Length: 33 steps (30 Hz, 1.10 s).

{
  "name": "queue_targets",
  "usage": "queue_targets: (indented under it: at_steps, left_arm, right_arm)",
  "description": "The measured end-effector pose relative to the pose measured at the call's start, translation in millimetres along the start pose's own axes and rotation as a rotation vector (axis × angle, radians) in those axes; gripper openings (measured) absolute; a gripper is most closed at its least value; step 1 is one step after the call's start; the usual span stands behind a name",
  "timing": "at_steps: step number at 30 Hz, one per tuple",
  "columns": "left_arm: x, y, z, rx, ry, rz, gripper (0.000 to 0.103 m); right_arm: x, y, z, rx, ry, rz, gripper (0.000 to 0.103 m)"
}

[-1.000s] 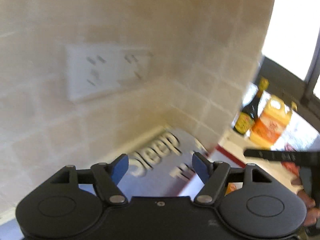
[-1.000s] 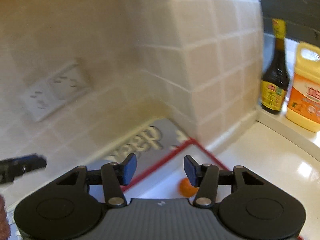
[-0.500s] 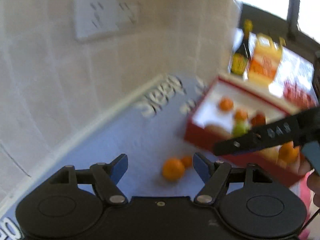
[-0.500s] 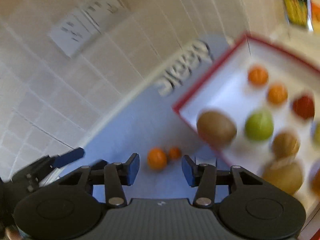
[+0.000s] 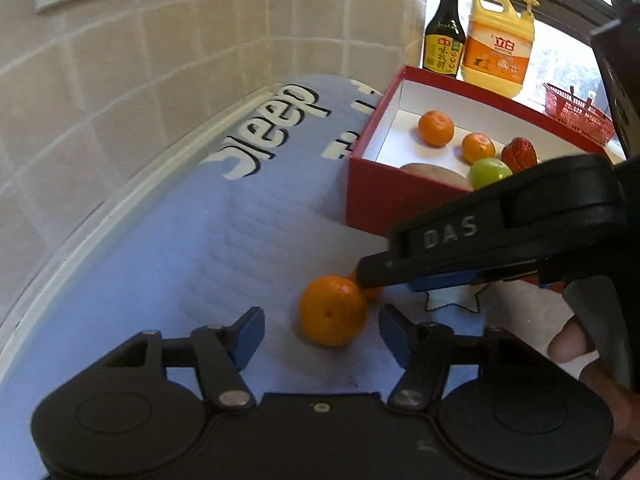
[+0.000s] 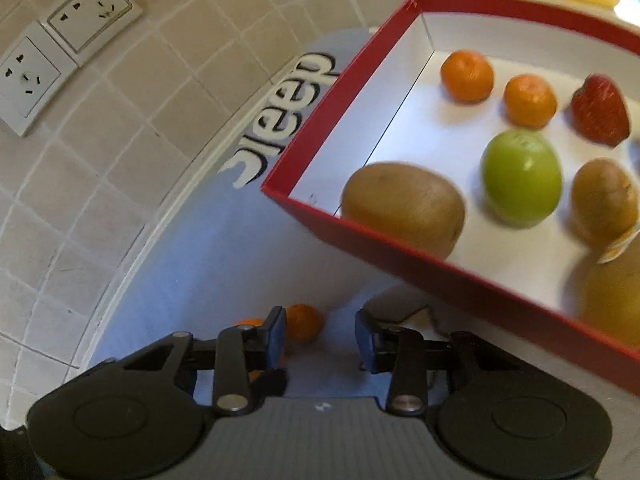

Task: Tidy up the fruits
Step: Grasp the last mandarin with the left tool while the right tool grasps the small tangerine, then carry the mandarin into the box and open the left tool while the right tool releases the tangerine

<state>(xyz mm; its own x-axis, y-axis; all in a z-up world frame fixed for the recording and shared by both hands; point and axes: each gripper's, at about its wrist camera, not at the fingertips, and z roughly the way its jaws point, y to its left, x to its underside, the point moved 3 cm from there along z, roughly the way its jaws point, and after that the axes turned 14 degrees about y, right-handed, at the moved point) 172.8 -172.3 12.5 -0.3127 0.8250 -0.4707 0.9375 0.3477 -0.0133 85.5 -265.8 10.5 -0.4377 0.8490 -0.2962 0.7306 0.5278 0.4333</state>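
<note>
Most fruits already lie in the red box (image 5: 376, 196); two oranges remain on the blue mat (image 5: 160, 264). My left hand-held gripper (image 5: 320, 330) has been closing around the big orange (image 5: 332, 310), not yet touching. My right hand-held gripper (image 6: 320, 334), also closing, holds nothing, with the small orange (image 6: 304, 322) just ahead.

Open blue mat (image 5: 168, 264) lies left; the red box (image 5: 384, 200) wall blocks the right.

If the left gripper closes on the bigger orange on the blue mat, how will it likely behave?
The bigger orange looks round and smooth, so it would probably roll if nudged off-centre. It sits free on the mat, apparently against a smaller orange, which might get bumped.
</note>
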Motion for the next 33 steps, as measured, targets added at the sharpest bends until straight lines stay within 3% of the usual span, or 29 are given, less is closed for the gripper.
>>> queue_targets:
  at_steps: [1, 3, 4, 13, 17, 24, 28, 33]
  left_arm:
    - [-0.9, -0.1, 2.7, 0.000, 0.002, 0.004, 0.072]
    - [-2.3, 0.9, 8.0, 0.000, 0.010, 0.001, 0.052]
    - [-2.1, 1.1, 10.3, 0.009, 0.014, -0.003, 0.049]
    - [8.7, 4.6, 2.9, 0.011, -0.026, -0.057, 0.047]
    - [14.6, 10.1, -4.0, 0.004, -0.031, -0.094, 0.047]
    - [13.3, 10.8, -20.2, 0.002, -0.053, -0.130, 0.046]
    - [0.8, 5.2, -45.9, -0.036, -0.109, -0.140, 0.046]
    - [-36.0, -8.4, -89.8, -0.060, -0.215, -0.156, 0.046]
  right_arm:
    - [1.3, 2.4, 0.7, 0.003, -0.009, -0.008, 0.040]
    - [2.1, 6.3, 2.8, 0.008, -0.025, -0.019, 0.040]
    - [0.5, 6.5, 4.7, 0.009, -0.027, -0.019, 0.040]
    - [-7.5, 6.2, 14.9, 0.010, -0.011, 0.014, 0.032]
    - [-6.5, 10.8, 16.8, 0.045, -0.013, -0.017, 0.024]
    - [-7.5, 9.8, 10.5, 0.021, 0.014, -0.028, 0.023]
    - [-8.2, 12.7, -20.6, -0.036, -0.008, -0.055, 0.023]
    - [-32.2, 8.2, -99.9, -0.112, -0.175, -0.112, 0.023]
